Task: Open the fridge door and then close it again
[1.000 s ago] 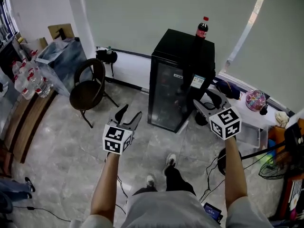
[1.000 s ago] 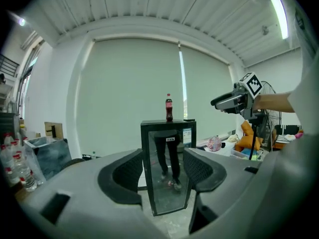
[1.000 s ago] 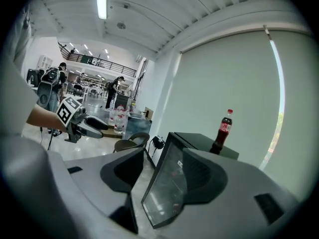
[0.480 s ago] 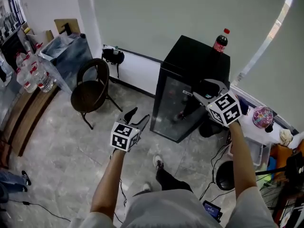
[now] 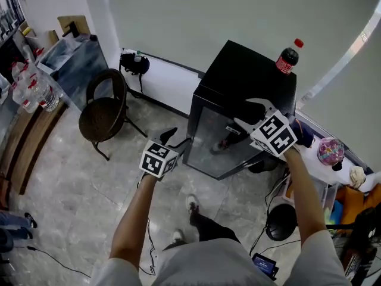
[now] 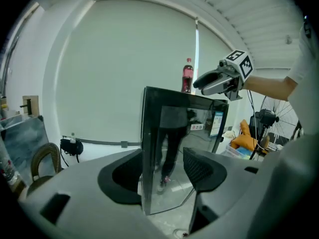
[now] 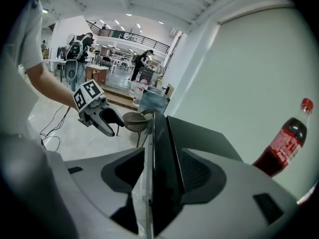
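The left gripper (image 5: 176,138) hovers at about 9 o'clock of the fridge (image 5: 245,79). Its fingers (image 6: 199,169) are spread wide and hold nothing, likely standing by while the other works. The door (image 5: 215,142) looks shut. At its top edge, around 1 o'clock, the right gripper (image 5: 250,113) has just been narrowing its half-open fingers, apparently to pinch that edge and pull. Only the right gripper view shows the edge running between them, not visibly squeezed. Only the head view places a bottle (image 5: 287,57) at 1 o'clock on the fridge's top.

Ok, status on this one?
Left gripper jaws apart, empty, short of fridge. Right gripper jaws apart, lined up on door top edge, no grip. Door looks shut. Bottle on top, clear.
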